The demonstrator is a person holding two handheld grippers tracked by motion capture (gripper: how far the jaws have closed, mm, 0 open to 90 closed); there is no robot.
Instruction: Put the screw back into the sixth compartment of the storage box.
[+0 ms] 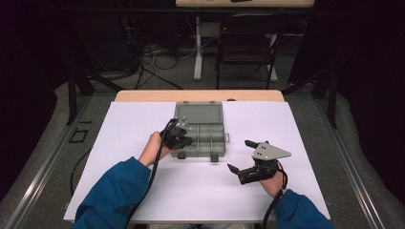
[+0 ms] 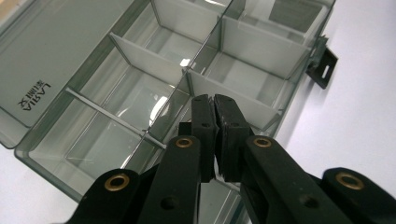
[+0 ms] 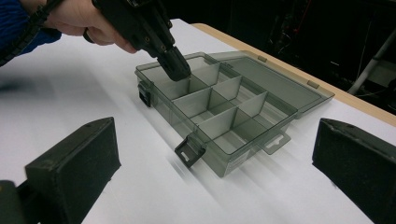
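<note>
Left gripper [image 1: 184,140] over open box [image 1: 210,128]

— What is under everything?

— A big white sheet [image 1: 143,124] lies flat on a light brown wooden table [image 1: 143,96]. The wood peeks out along the far edge.

— What is behind the table?

— A black metal folding chair [image 1: 247,45] stands on the grey floor [image 1: 157,78]. Just beside it is a white table leg [image 1: 197,50]. Black cables [image 1: 155,55] lie in a messy pile on the floor near that leg.

— And at the sides?

— Shiny grey metal rails [image 1: 43,167] run along the floor on both sides.
</note>
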